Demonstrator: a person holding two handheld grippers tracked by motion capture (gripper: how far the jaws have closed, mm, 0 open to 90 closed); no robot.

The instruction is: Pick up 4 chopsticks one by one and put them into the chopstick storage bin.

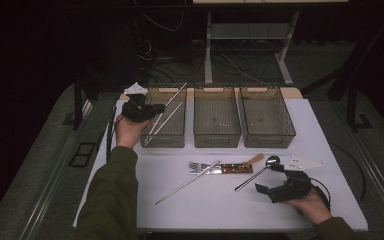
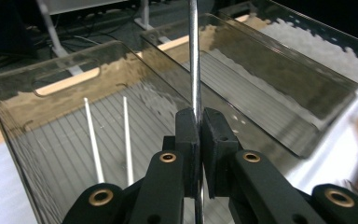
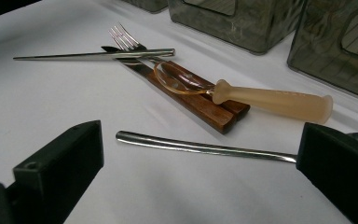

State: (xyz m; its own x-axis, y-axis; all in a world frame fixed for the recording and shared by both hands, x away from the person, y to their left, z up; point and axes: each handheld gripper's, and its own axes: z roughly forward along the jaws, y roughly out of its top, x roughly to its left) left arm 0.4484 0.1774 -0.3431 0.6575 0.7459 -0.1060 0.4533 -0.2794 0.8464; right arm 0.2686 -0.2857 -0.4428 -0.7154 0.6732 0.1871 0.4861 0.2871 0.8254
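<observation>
My left gripper (image 1: pixel 156 109) (image 2: pixel 200 122) hovers over the left clear bin (image 1: pixel 165 139) (image 2: pixel 51 70), shut on a metal chopstick (image 1: pixel 172 97) (image 2: pixel 194 56) that stands upright between its pads. Two more thin metal sticks (image 2: pixel 127 140) lie on that bin's ribbed bottom. Near the table's front right, my right gripper (image 1: pixel 267 179) (image 3: pixel 198 135) stands open and low over the white table. A metal spoon (image 1: pixel 254 176) lies there, its handle (image 3: pixel 205 148) crossing the gap between the jaws without touching the pads.
Middle bin (image 1: pixel 216 137) and right bin (image 1: pixel 267 140) stand beside the left one. At the table's centre lie a chopstick (image 1: pixel 187 182) (image 3: pixel 98 55), a fork (image 1: pixel 196 165) (image 3: pixel 126 37), wooden-handled cutlery (image 1: pixel 237 169) (image 3: pixel 200 105) and a plastic-handled piece (image 3: pixel 270 100).
</observation>
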